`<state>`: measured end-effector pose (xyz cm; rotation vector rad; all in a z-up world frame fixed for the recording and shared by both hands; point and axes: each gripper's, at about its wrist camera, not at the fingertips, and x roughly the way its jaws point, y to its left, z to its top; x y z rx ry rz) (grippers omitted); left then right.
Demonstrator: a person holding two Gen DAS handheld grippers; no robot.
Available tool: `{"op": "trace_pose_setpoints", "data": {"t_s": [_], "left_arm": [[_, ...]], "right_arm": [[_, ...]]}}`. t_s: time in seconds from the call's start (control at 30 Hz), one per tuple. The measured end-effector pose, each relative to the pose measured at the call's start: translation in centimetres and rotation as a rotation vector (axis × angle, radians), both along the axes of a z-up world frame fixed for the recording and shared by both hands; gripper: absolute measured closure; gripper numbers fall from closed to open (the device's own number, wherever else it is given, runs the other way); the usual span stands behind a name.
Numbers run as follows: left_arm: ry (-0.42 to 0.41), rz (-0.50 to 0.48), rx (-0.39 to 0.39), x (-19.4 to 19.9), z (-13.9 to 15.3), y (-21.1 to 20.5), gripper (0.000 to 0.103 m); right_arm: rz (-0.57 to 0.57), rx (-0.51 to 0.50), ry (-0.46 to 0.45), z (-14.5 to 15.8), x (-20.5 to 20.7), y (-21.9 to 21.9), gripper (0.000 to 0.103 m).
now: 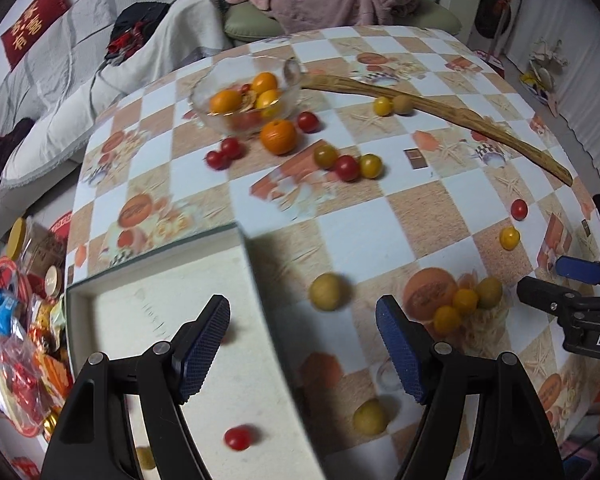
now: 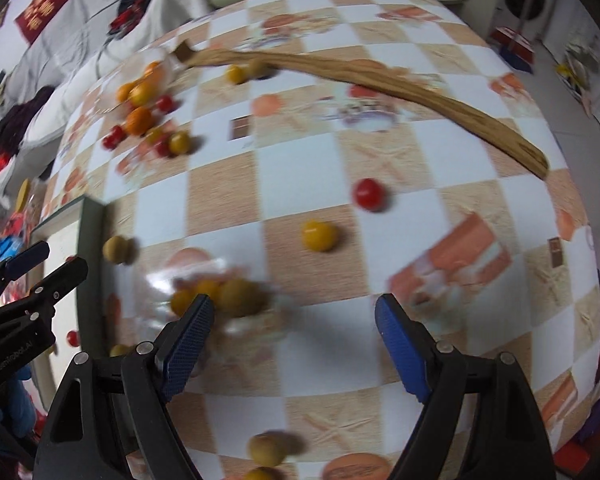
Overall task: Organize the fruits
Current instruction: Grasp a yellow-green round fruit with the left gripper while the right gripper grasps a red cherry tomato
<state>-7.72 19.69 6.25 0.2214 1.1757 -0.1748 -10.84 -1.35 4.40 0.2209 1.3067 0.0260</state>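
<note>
Both grippers wide apart and empty over the fruit-strewn desk.
We see the left gripper (image 1: 302, 330) spread wide, nothing between its pads, above the right edge of a white tray (image 1: 172, 320) holding a red cherry tomato (image 1: 238, 438); a tan round fruit (image 1: 328, 291) lies just beside the tray on the checkered desk (image 1: 360, 216). The right gripper (image 2: 294, 334) is wide too, empty, beside a cluster of yellow fruits (image 2: 224, 296). Farther out: a glass bowl (image 1: 246, 98) with oranges, one orange (image 1: 279, 136) touching it, scattered tomatoes, a long wooden stick (image 1: 452, 118).
</note>
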Motion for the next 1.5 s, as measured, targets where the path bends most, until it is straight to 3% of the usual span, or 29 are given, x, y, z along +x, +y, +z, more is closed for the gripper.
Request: {"op": "trace_pose_setpoints", "data": {"t_s": [0.23,0.6,0.67,0.7,0.87,0.9,1.0,1.13,1.33,1.5], "left_arm": [[0.013,-0.047,0.055,1.2,-2.6,-2.4,0.026],[0.051,-0.027,0.099,1.8,-5.2,-3.1,0.026],[0.053,-0.018,0.093,1.8,-5.3,-3.2,0.026],[0.058,-0.009,0.086,1.8,-5.4,-3.1,0.026],[0.066,0.024,0.067,1.7,-5.4,-2.9,0.026],[0.064,0.029,0.066,1.6,-5.4,-2.9,0.027],[0.070,0.039,0.023,1.2,-5.3,-3.1,0.043],[0.073,0.017,-0.010,0.6,-5.1,-3.9,0.073],[0.097,0.038,-0.076,0.4,-5.0,-3.2,0.075],[0.087,0.019,-0.049,0.1,-5.1,-3.4,0.075]], "right_arm": [[-0.037,-0.010,-0.002,-0.6,1.1,-3.2,0.018],[-0.008,-0.045,-0.011,-2.3,5.2,-4.4,0.018],[-0.001,-0.052,-0.014,-2.6,5.8,-4.3,0.025],[0.005,-0.057,-0.007,-2.9,6.0,-4.2,0.033],[0.039,-0.142,-0.009,-3.1,6.1,-3.4,0.049],[0.047,-0.168,-0.009,-3.1,6.0,-3.2,0.057],[0.070,-0.178,-0.017,-3.0,5.5,-3.1,0.082],[0.037,-0.094,-0.019,-2.7,5.1,-4.0,0.082],[0.011,-0.023,-0.044,-1.8,3.6,-4.7,0.082],[-0.006,0.001,-0.042,-1.7,2.6,-4.8,0.082]]}}
